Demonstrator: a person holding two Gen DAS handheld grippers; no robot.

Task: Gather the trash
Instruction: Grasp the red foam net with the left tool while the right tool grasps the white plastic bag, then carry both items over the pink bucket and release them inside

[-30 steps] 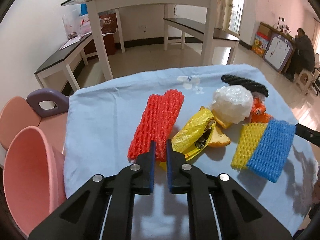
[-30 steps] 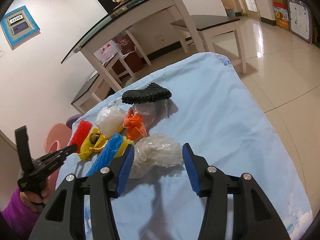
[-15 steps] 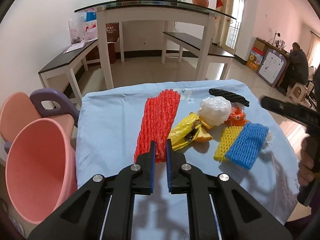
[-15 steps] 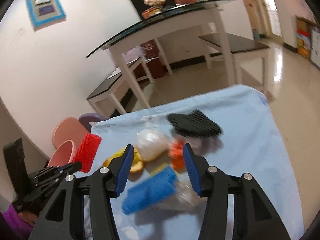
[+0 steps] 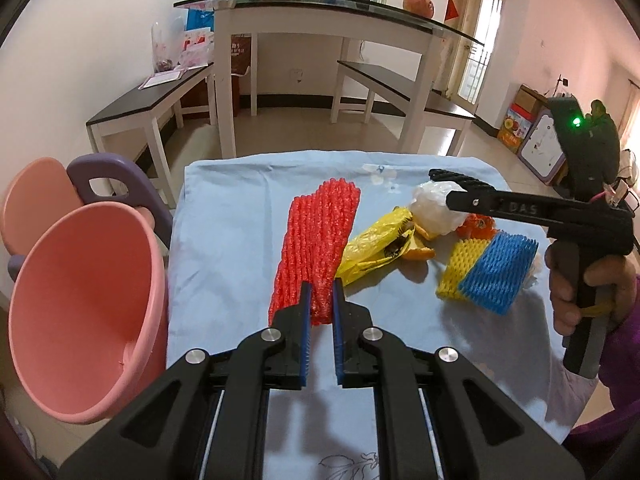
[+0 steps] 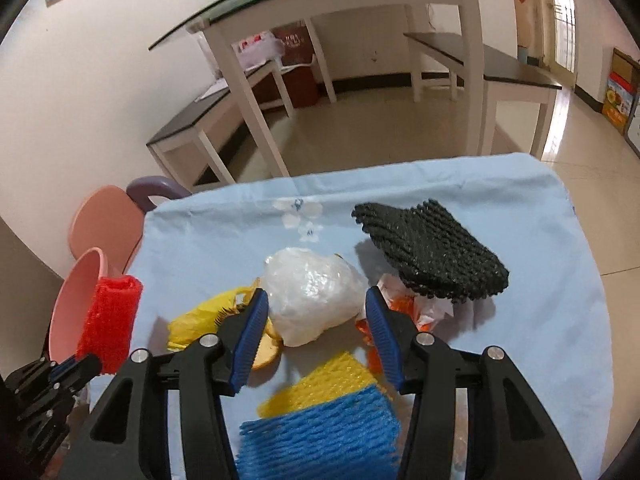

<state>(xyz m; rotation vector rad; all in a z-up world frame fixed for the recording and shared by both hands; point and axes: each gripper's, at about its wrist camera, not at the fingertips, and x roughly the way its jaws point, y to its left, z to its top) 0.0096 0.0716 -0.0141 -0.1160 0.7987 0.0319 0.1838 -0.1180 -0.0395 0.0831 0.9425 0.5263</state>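
My left gripper (image 5: 320, 288) is shut on the near end of a long red foam net (image 5: 316, 240). In the right wrist view the red net (image 6: 110, 320) sticks up from the left gripper (image 6: 86, 362), beside the pink bucket (image 6: 76, 304). My right gripper (image 6: 316, 296) straddles a crumpled white plastic bag (image 6: 316, 292). Its jaws are closing, with the blue pads (image 6: 256, 320) at the bag's sides. From the left wrist view the right gripper (image 5: 448, 190) hangs over that white bag (image 5: 432, 208).
On the light blue cloth (image 5: 224, 240) lie a yellow bag (image 5: 376, 248), orange peel (image 5: 420, 254), a yellow net (image 5: 460, 264), a blue net (image 5: 496, 276), an orange wrapper (image 6: 416, 308) and a black net (image 6: 432, 252). The pink bucket (image 5: 80, 312) stands left of the table. White tables and benches stand behind.
The right gripper swung left from the clear bag to straddle the white bag, and its jaws narrowed. The left gripper drew back with the red net; the bucket looms larger.
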